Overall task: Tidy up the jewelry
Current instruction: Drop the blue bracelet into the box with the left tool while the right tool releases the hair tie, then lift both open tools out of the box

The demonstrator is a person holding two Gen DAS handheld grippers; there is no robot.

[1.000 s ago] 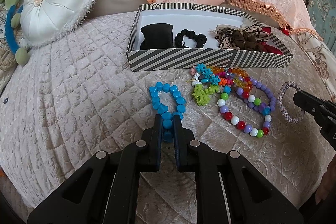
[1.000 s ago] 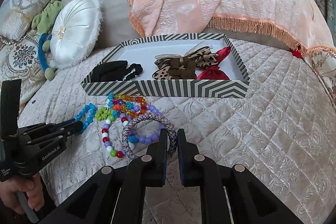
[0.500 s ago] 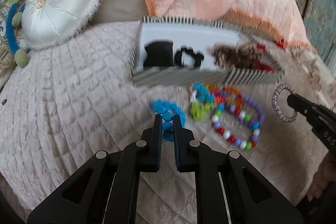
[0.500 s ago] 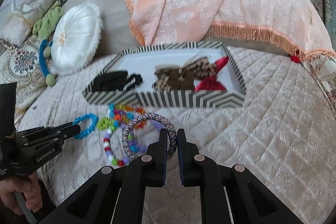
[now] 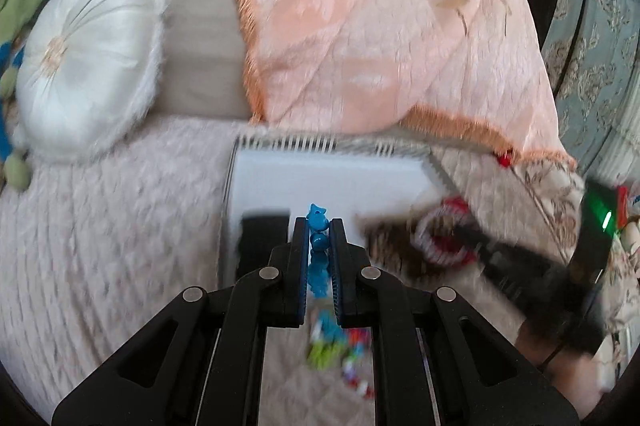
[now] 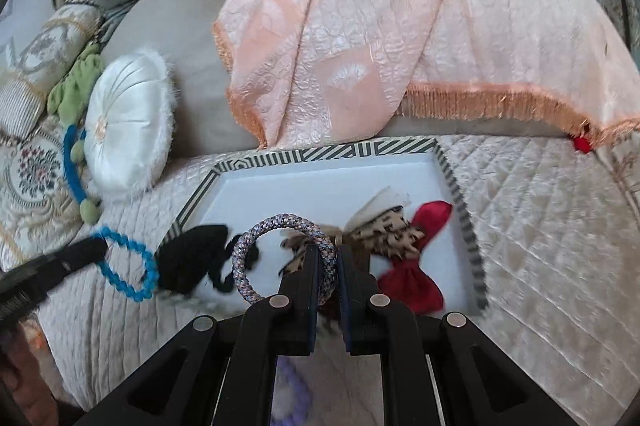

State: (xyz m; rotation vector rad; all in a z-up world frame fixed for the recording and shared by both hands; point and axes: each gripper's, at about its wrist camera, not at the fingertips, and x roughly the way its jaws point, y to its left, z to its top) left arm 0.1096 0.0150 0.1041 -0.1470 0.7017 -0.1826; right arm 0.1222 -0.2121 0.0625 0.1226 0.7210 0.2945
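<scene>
So we've got the left gripper (image 5: 319, 226) clamped on the bright blue beaded bracelet (image 6: 127, 268), held up by the left end of the black-and-white striped box (image 6: 472, 250), and our right gripper (image 6: 328, 262) pinching the braided grey-lilac ring bracelet (image 6: 256, 246) over the box's white inside

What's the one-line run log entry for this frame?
left claw: shut on blue bead bracelet | right claw: shut on braided ring | both over striped box
</scene>
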